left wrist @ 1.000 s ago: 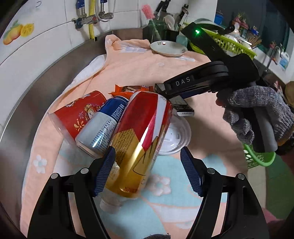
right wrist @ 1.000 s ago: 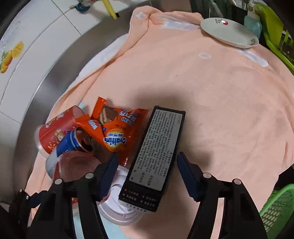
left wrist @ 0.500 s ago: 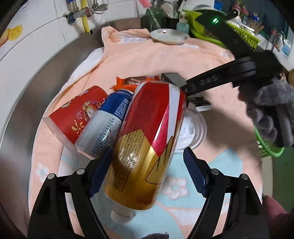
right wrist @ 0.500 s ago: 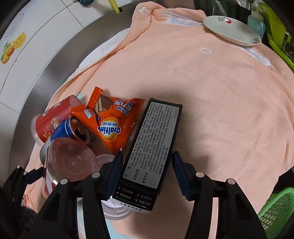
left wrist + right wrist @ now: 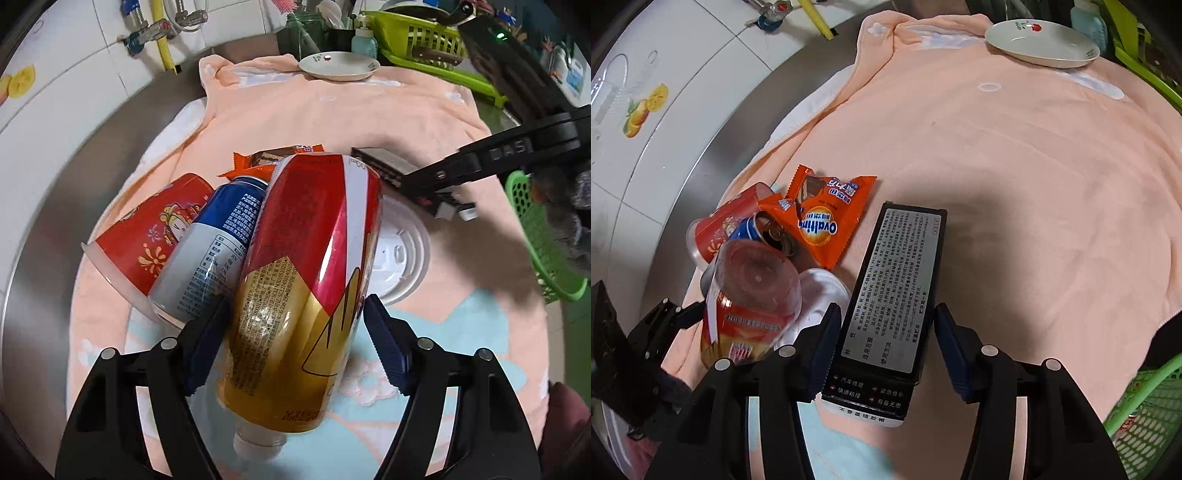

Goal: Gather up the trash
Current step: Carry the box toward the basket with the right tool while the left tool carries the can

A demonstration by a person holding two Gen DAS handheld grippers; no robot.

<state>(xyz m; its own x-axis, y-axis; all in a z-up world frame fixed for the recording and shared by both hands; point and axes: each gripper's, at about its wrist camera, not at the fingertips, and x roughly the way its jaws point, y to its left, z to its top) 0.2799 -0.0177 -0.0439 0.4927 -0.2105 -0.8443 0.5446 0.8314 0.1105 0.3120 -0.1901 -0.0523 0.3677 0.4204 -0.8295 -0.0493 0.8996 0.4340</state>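
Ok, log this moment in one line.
left gripper: just closed on bottle | right gripper: just closed on box | can, cup: on towel

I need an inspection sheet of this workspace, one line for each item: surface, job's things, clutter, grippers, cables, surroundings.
Surface: peach towel over a steel counter.
Job's things: red-and-gold bottle, blue can, red paper cup, orange wrapper, white lid, black box, all lying close together.
Clutter: white plate at the towel's far edge.
Grippers: left gripper straddles the bottle, grip not certain; right gripper has just been closing, the black box between its jaws.
Cables: nothing seen.
Surroundings: tiled wall, taps, green basket.
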